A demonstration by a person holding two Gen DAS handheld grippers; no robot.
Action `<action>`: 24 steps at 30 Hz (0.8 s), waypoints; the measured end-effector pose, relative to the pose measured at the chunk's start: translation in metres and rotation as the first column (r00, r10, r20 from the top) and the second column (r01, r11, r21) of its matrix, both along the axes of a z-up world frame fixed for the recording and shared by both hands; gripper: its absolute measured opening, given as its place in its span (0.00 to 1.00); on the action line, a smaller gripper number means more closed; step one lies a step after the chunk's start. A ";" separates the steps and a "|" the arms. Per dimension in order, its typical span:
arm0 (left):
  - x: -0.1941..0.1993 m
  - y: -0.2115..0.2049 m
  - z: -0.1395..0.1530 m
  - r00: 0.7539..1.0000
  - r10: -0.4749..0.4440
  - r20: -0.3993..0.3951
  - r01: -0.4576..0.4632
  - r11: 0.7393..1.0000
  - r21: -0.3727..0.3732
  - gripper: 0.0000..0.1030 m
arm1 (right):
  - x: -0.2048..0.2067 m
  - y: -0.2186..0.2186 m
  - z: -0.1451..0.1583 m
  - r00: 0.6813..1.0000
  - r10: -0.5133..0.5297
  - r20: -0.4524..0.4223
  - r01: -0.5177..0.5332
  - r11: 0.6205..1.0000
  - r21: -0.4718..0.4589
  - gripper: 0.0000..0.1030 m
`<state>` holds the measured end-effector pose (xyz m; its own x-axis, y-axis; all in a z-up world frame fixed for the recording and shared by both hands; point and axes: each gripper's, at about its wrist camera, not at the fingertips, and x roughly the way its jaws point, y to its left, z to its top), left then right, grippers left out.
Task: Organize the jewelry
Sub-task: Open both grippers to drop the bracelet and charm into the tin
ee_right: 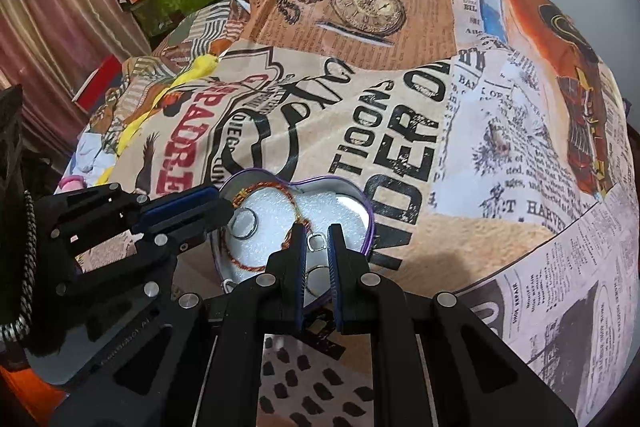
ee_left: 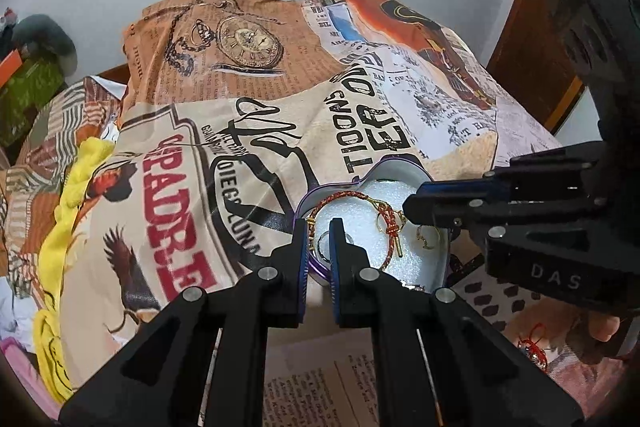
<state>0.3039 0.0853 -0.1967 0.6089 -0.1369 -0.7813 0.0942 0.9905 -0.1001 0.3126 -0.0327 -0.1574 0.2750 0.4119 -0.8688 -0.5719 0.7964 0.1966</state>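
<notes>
While we look along our left gripper, its jaws stand a little apart astride the near rim of the heart-shaped tin, gripping nothing we can make out; a silver ring lies between them on white foam. A red braided bracelet curls inside. From the right wrist, our right gripper hangs slightly open over a small square ring, and we cannot tell whether it touches it. The tin sits on a printed cloth.
</notes>
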 end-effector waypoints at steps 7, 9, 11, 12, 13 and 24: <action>-0.012 0.003 0.012 1.000 0.005 0.012 -0.005 1.000 -0.020 0.17 | -0.004 0.000 0.006 1.000 0.007 0.026 -0.006 0.999 -0.034 0.20; -0.018 0.003 0.018 1.000 0.009 0.021 -0.008 1.000 -0.023 0.22 | -0.010 -0.002 0.011 0.999 0.007 0.053 -0.004 0.999 -0.048 0.23; -0.024 0.003 0.025 1.000 0.011 0.029 -0.010 1.000 -0.030 0.26 | -0.017 -0.005 0.017 0.996 0.011 0.089 -0.005 0.998 -0.068 0.24; -0.026 0.003 0.027 0.999 0.011 0.031 -0.010 0.999 -0.032 0.27 | -0.020 -0.006 0.020 0.995 0.013 0.103 -0.006 0.997 -0.076 0.24; -0.029 0.002 0.030 0.999 0.010 0.034 -0.009 0.999 -0.033 0.27 | -0.024 -0.007 0.023 0.993 0.015 0.119 -0.005 0.996 -0.084 0.24; -0.069 -0.017 0.065 0.997 -0.027 0.078 0.028 0.999 -0.016 0.30 | -0.066 -0.033 0.069 0.973 -0.014 0.231 0.028 0.998 -0.056 0.24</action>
<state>0.2347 0.0684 -0.1322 0.6639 -0.1673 -0.7288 0.1293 0.9856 -0.1085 0.2468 -0.0653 -0.0888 0.4787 0.3543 -0.8033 -0.5791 0.8151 0.0144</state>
